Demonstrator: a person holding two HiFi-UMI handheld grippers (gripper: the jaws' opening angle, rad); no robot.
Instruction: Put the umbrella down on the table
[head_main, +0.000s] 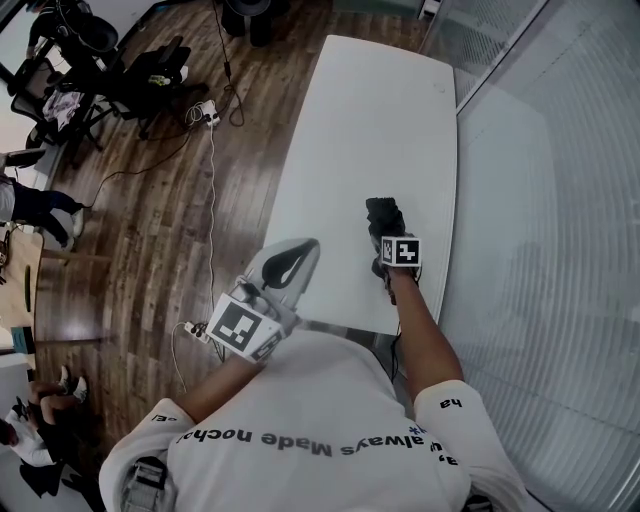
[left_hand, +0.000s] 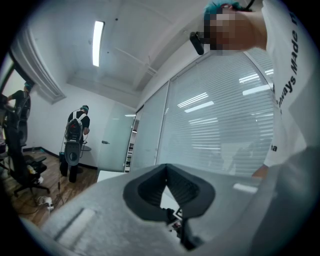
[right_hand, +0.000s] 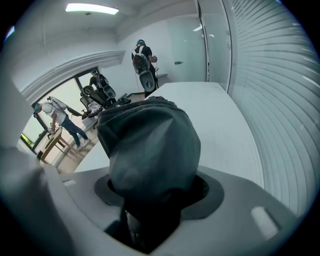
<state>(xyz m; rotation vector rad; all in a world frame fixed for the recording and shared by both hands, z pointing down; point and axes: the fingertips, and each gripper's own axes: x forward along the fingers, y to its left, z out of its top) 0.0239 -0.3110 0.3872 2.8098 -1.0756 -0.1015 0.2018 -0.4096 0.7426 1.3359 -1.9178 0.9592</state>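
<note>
Right gripper view: right gripper (right_hand: 150, 215) clamps the umbrella (right_hand: 150, 150), its length pointing toward the table's (right_hand: 220, 130) far edge. Left gripper (left_hand: 168, 175), closed and empty, is farther

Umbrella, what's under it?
Under the umbrella, which the right gripper holds, lies the white table. The umbrella covers the patch right below it, so I cannot tell whether it touches the table yet.

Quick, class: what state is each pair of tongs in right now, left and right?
Left tongs: closed, tips together, holding nothing.
Right tongs: closed on the dark umbrella.
</note>
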